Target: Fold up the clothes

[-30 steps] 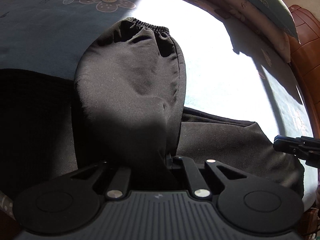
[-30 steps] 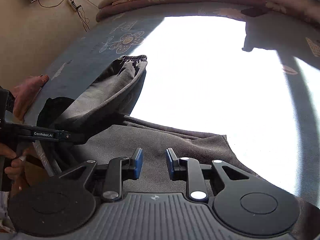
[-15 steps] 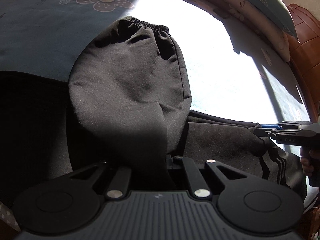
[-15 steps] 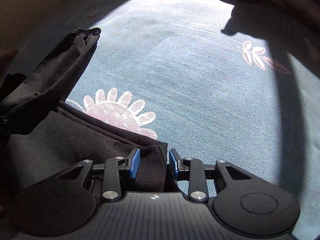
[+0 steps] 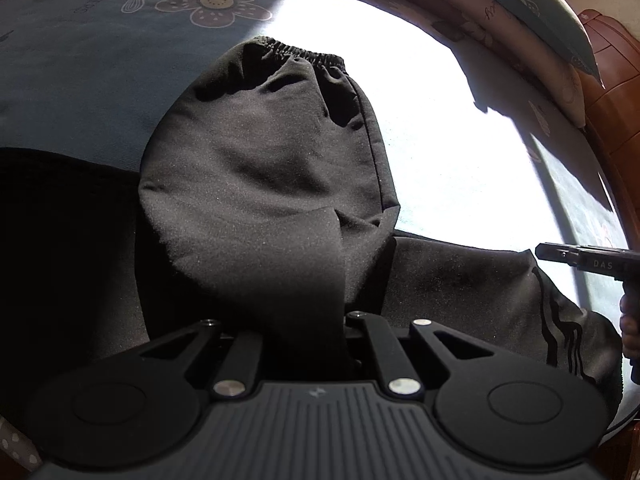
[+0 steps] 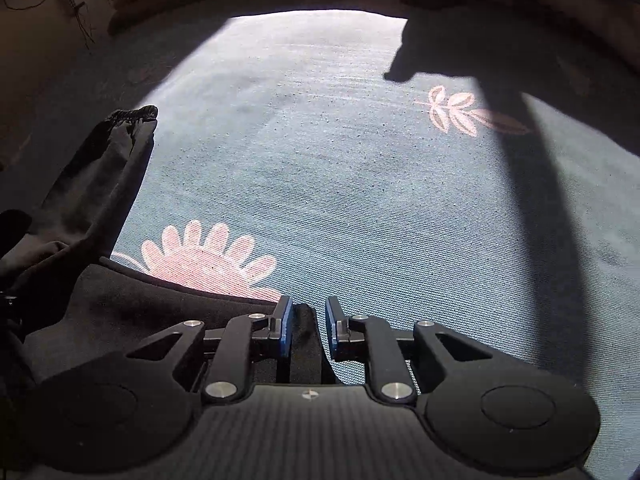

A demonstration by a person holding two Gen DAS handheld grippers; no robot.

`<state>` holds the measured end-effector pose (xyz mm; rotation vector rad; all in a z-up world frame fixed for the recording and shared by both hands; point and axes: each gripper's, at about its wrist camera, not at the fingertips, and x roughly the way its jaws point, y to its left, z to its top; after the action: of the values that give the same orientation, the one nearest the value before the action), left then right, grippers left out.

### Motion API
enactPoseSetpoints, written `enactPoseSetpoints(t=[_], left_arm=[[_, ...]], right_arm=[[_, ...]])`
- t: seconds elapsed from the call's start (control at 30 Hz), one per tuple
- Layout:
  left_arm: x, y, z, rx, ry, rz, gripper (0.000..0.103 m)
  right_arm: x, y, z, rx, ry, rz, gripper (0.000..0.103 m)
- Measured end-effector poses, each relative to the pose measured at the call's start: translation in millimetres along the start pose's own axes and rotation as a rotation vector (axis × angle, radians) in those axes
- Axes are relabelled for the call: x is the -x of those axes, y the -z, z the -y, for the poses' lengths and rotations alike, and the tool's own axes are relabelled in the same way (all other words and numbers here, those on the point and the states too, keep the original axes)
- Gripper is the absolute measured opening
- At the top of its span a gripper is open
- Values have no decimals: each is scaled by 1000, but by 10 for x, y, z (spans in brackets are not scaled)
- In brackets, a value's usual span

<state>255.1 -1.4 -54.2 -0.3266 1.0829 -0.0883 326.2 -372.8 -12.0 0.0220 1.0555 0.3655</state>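
Black trousers (image 5: pixel 264 184) lie on a blue flowered bedsheet (image 5: pixel 80 60). One leg, with an elastic cuff (image 5: pixel 300 50), rises from my left gripper (image 5: pixel 296 320), which is shut on its fabric. The rest of the trousers (image 5: pixel 472 292) lies flat to the right. My right gripper (image 6: pixel 306 328) is open, its blue pads (image 6: pixel 285 326) astride the corner of the trousers (image 6: pixel 302 344). The lifted leg (image 6: pixel 92 184) shows at the left of the right wrist view. The right gripper also shows at the right edge of the left wrist view (image 5: pixel 580 258).
Pillows and rolled bedding (image 5: pixel 520 20) line the far side of the bed. A wooden headboard (image 5: pixel 612 92) stands at the right. The sheet (image 6: pixel 360 184) beyond the trousers is sunlit, with a pink flower print (image 6: pixel 208 256).
My right gripper has moved down to the corner of the trousers, and its pads now straddle the cloth. My left gripper still holds the leg, which has shifted slightly.
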Motion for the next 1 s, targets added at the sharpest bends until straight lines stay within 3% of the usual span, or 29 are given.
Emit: enactPoseSetpoints(t=[0.17, 0.37, 0.6, 0.63, 0.67, 0.73, 0.77, 0.87, 0.97, 1.0], left_arm=[[28, -49, 45, -23, -7, 9, 7], [27, -23, 19, -36, -37, 7, 8], [103, -96, -43, -32, -45, -91, 23], [144, -123, -39, -47, -47, -115, 28], [180, -147, -34, -58, -57, -147, 40], [241, -188, -20, -70, -98, -228, 53], [268, -205, -11, -77, -119, -271, 55], [336, -231, 84, -101, -249, -384, 57], [361, -248, 339, -181, -410, -462, 57], [347, -245, 462, -222, -448, -485, 57]], right_arm=[[107, 196, -162, 16, -45, -45, 20], [-236, 285, -144, -9, 11, -62, 20], [89, 302, -229, -78, -3, -40, 25], [156, 344, -254, -87, -2, -43, 26], [217, 398, -271, -107, -4, -46, 28], [340, 512, -296, -151, -7, -36, 30], [410, 580, -304, -174, -15, -28, 31], [645, 812, -305, -242, -11, -4, 38], [901, 1075, -214, -329, -26, 23, 41], [983, 1159, -178, -354, -26, 32, 47]])
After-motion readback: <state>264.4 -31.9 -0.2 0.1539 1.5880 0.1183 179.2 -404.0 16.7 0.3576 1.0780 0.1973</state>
